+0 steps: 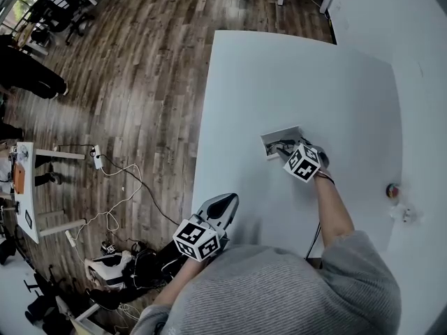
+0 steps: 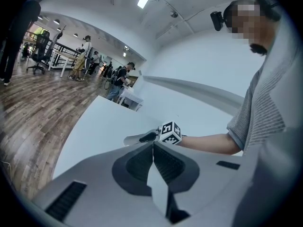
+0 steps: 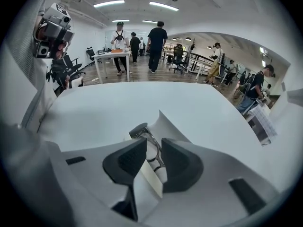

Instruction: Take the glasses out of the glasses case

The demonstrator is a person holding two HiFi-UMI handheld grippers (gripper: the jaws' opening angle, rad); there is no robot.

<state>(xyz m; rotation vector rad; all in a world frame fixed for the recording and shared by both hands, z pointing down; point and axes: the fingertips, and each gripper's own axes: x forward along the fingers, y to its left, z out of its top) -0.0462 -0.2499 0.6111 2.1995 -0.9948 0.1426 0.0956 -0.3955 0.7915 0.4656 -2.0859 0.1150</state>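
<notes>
A white glasses case [image 1: 274,137] lies open in the middle of the white table [image 1: 300,82]. In the right gripper view, dark thin-framed glasses [image 3: 142,130] rest in the case [image 3: 171,126] and run between my jaws. My right gripper [image 3: 151,144] has its pads only a narrow gap apart, closed round the frame. From the head camera, that gripper [image 1: 292,149] reaches into the case's near end. My left gripper [image 1: 226,201] hangs over the table's near left edge, shut and empty, its pads [image 2: 163,162] touching. Its camera shows the right gripper [image 2: 147,137] at the case.
A small red object [image 1: 393,190] and a white item [image 1: 405,213] sit near the table's right edge. Left of the table, the wooden floor [image 1: 140,82] holds cables [image 1: 115,208] and desks. People stand far back in the room.
</notes>
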